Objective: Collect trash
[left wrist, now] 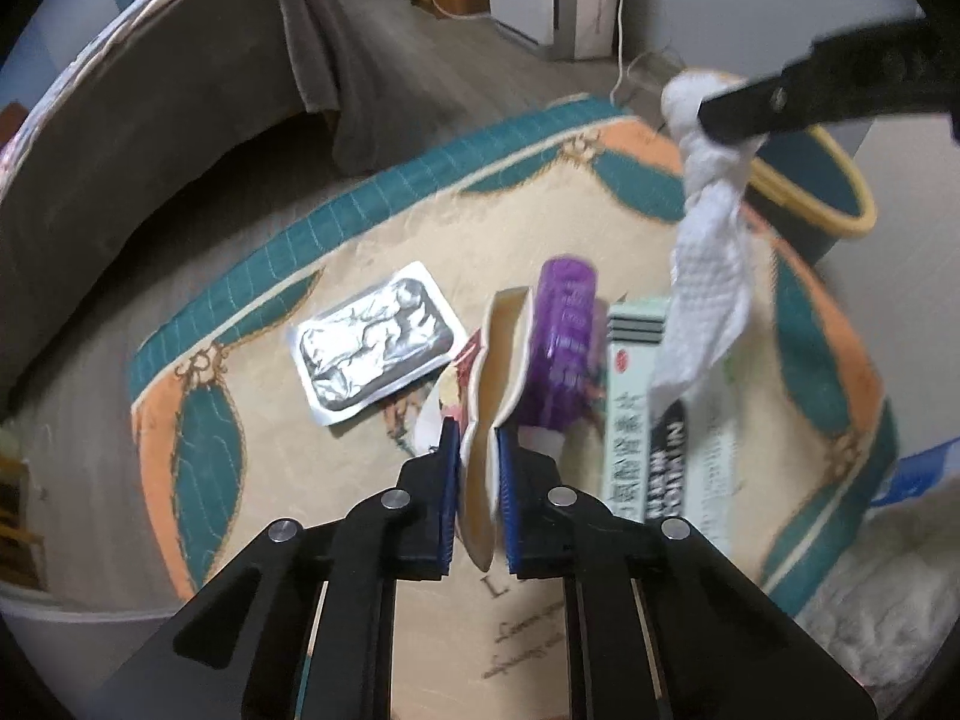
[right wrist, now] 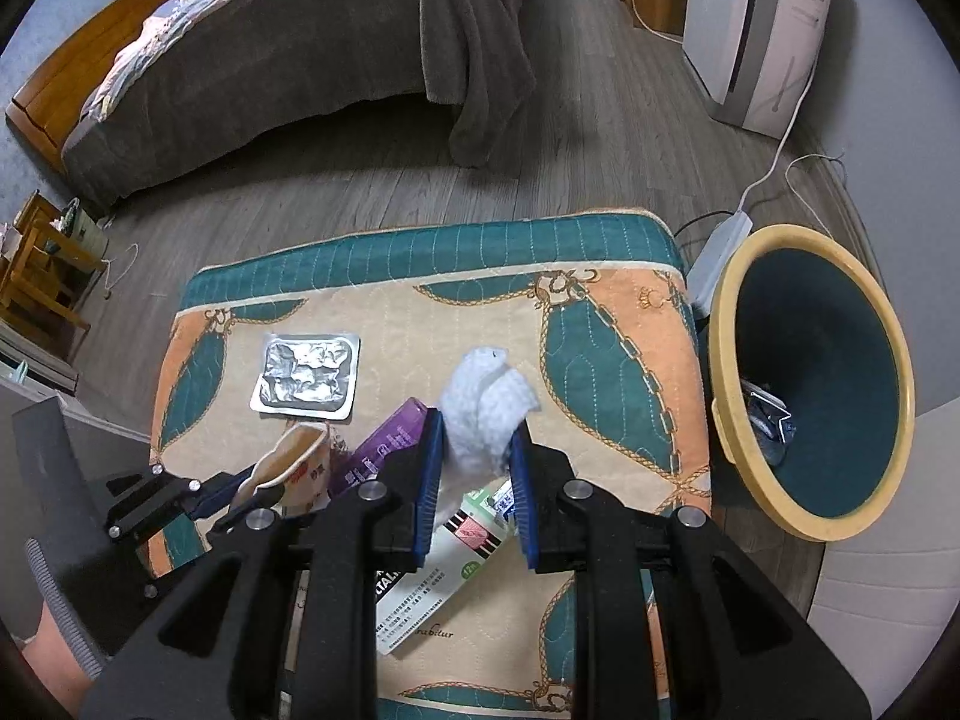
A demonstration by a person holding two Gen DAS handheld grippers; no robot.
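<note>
My left gripper (left wrist: 477,429) is shut on a crushed paper cup (left wrist: 495,372), held just above the quilted table; the cup also shows in the right wrist view (right wrist: 294,459). My right gripper (right wrist: 477,420) is shut on a crumpled white paper towel (right wrist: 486,405), lifted above the table; the towel hangs in the left wrist view (left wrist: 708,276). On the table lie a silver foil blister pack (left wrist: 375,342) (right wrist: 306,375), a purple packet (left wrist: 564,336) (right wrist: 387,444) and a white-green medicine box (left wrist: 636,420) (right wrist: 444,570).
A yellow-rimmed dark bin (right wrist: 810,384) stands on the floor right of the table, with some foil trash inside. A bed with a grey blanket (right wrist: 300,60) lies beyond. A white appliance (right wrist: 756,30) and cables stand at the far right.
</note>
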